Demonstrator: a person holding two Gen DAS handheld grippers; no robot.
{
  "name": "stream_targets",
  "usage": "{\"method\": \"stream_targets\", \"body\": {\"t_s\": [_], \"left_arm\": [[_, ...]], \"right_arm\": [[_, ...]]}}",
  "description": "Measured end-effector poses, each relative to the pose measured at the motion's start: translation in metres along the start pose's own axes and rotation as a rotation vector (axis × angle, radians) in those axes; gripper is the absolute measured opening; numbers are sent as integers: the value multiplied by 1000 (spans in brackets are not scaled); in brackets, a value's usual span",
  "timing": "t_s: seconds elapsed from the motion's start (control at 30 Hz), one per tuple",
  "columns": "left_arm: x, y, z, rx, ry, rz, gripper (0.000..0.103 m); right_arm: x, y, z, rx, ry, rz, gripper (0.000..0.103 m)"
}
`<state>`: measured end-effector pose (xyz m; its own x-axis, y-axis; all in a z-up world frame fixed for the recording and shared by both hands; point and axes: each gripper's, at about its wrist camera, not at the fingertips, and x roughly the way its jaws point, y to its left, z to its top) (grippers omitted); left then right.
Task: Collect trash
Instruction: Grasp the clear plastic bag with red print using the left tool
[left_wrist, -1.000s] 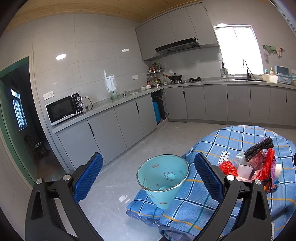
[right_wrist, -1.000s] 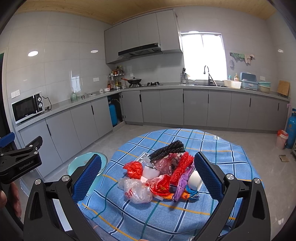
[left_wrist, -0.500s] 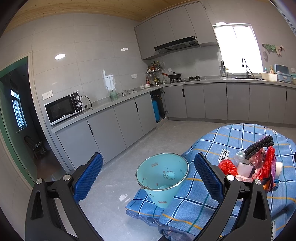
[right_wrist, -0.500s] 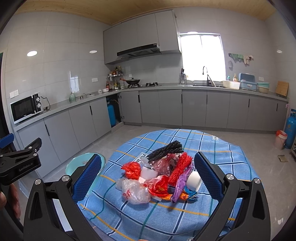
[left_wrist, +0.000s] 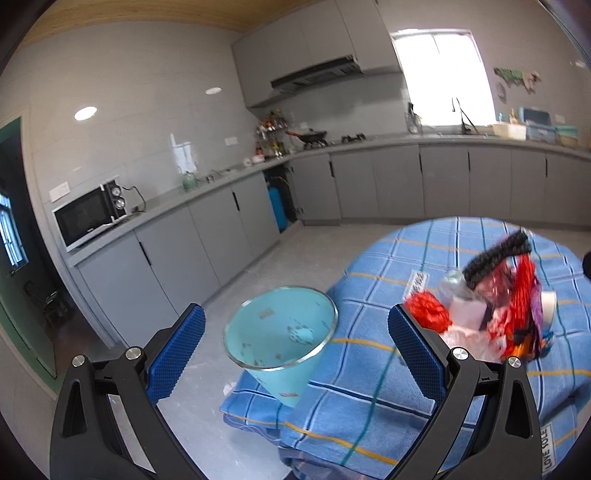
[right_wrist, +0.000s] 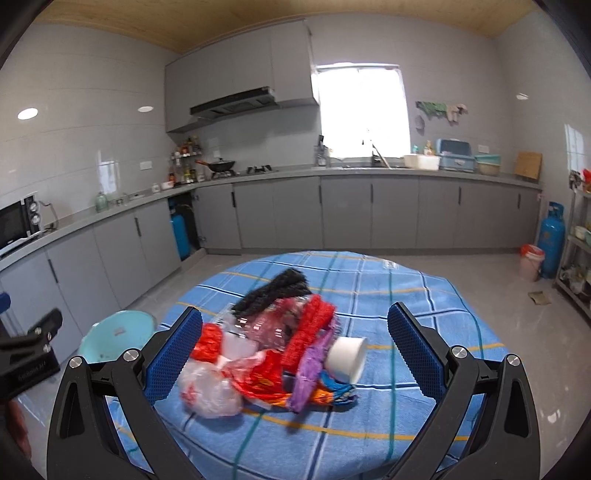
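A pile of trash (right_wrist: 273, 354) lies on the round table with a blue checked cloth (right_wrist: 388, 295): red and clear plastic bags, a black mesh piece, a purple wrapper and a white cup (right_wrist: 347, 358). The pile also shows in the left wrist view (left_wrist: 495, 302). A light blue bin (left_wrist: 282, 339) stands at the table's left edge, also in the right wrist view (right_wrist: 116, 338). My left gripper (left_wrist: 295, 350) is open and empty, facing the bin. My right gripper (right_wrist: 295, 354) is open and empty, just in front of the pile.
Grey kitchen cabinets and a counter run along the far walls, with a microwave (left_wrist: 88, 212) on the left. A blue gas cylinder (right_wrist: 550, 240) and a small bin (right_wrist: 531, 261) stand at the far right. The floor around the table is grey tile.
Both grippers have moved closer to the table. The right gripper now frames the trash pile more closely, and the bin looms larger between the left fingers. Both stay open.
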<state>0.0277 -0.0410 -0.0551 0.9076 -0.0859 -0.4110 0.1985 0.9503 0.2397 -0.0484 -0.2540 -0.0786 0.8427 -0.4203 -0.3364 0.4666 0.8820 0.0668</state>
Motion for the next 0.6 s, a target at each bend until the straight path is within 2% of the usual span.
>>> {"method": "stream_targets", "body": {"t_s": [0.23,0.4,0.6], "left_arm": [[29,-32,-14,27,48,-59,97],[43,-59,-20,53,77,-129,97],[61,-93,-29,77,110,-200,97]], "right_arm": [[22,-15,-21,-26,25,-82,99],[34,-26,-40,-52,55,-129,99],[48,-36,-56,-39,82,-159,99]]}}
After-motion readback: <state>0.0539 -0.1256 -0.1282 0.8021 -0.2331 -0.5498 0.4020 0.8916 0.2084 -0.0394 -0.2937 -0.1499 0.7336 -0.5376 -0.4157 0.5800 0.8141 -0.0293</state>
